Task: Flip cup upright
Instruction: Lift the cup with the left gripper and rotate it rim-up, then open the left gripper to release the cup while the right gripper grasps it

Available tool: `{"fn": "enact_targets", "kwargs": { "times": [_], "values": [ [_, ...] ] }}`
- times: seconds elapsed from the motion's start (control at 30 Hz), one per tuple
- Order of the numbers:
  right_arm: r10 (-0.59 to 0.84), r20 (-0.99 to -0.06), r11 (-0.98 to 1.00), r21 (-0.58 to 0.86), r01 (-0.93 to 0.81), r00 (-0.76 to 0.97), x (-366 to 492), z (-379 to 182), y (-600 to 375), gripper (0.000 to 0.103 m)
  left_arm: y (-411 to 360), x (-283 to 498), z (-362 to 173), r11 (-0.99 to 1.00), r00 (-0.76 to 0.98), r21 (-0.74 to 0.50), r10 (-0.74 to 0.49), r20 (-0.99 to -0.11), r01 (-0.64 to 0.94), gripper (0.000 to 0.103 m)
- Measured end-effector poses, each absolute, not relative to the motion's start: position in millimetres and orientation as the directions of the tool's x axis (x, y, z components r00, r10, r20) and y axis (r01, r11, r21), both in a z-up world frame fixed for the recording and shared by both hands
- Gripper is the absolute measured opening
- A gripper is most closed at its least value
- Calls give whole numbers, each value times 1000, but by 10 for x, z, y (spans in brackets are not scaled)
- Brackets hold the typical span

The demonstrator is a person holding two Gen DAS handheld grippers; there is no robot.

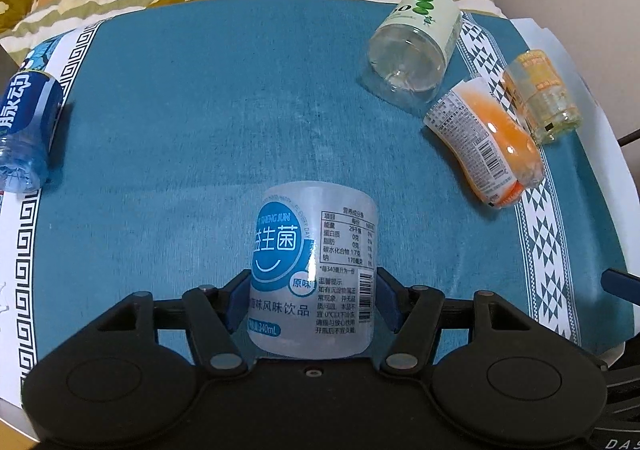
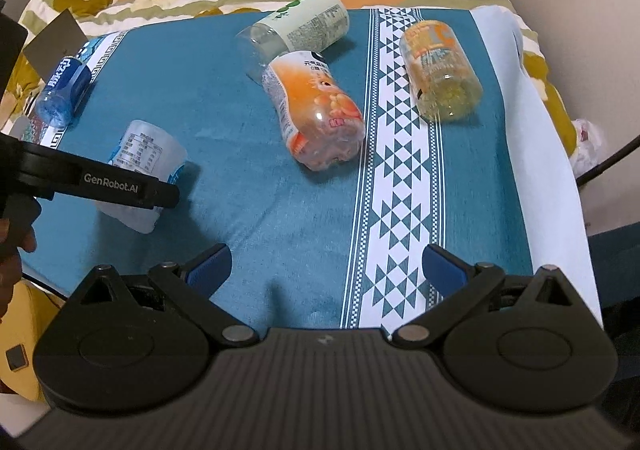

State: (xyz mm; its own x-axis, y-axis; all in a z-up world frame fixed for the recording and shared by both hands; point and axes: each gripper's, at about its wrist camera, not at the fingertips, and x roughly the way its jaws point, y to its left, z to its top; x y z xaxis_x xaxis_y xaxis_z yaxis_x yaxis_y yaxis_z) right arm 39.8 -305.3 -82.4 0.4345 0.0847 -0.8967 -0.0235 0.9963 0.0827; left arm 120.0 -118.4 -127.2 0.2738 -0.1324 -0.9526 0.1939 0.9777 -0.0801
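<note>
Here the left gripper (image 1: 312,298) clamps the white cup (image 1: 314,270); ahead-right lie the orange cup (image 1: 484,141), clear cup (image 1: 416,49) and yellow cup (image 1: 540,93), bare blue cloth (image 1: 208,109) ahead; right gripper (image 2: 326,268) gapes wide.

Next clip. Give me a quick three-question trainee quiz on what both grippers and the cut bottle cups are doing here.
1. True or false: the left gripper is shut on the white probiotic cup.
2. The right gripper is: A) open with nothing between its fingers, B) shut on the orange cup, C) out of view.
3. Fill in: the blue cup, green-label cup, orange cup and yellow cup all lie on their ____.

Key: 1 true; 2 A; 3 sides.
</note>
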Motion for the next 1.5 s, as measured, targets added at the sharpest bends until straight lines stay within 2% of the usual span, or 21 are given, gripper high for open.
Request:
{"fn": "enact_targets", "kwargs": {
  "times": [0.03, 0.1, 0.23, 0.3, 0.63, 0.73, 0.93, 1.23, 1.5],
  "values": [
    [85, -897, 996, 83, -22, 435, 393, -821, -3050, 103, -1178, 1195, -1273, 978, 272, -81, -133, -953, 194, 68],
    [83, -896, 996, 82, -21, 436, 378, -819, -3044, 103, -1171, 1204, -1283, 979, 263, -88, -135, -955, 185, 78],
    [81, -896, 996, 83, -13, 437, 352, -807, -3046, 103, -1162, 1193, -1281, 979, 265, -96, -142, -954, 181, 82],
    [78, -896, 997, 82, -10, 438, 340, -802, -3044, 103, -1165, 1187, -1278, 979, 265, -89, -137, -954, 184, 87],
    [72, -896, 997, 79, -4, 439, 328, -790, -3025, 103, -1169, 1150, -1168, 974, 278, -96, -151, -949, 203, 88],
    [71, -895, 997, 81, 3, 441, 336, -747, -3014, 103, -1166, 1101, -1100, 973, 280, -87, -147, -949, 214, 96],
    [91, -887, 993, 114, 22, 452, 399, -490, -3071, 103, -1055, 865, -903, 969, 277, -98, -160, -947, 225, 100],
    [291, -872, 951, 310, -17, 394, 778, -255, -2926, 103, -618, 461, -633, 976, 319, -161, -202, -926, 149, 100],
    [477, -833, 848, 520, 104, 280, 1254, -646, -2641, 103, -186, 344, -701, 988, 328, -142, -154, -932, 63, 100]
  ]
}}
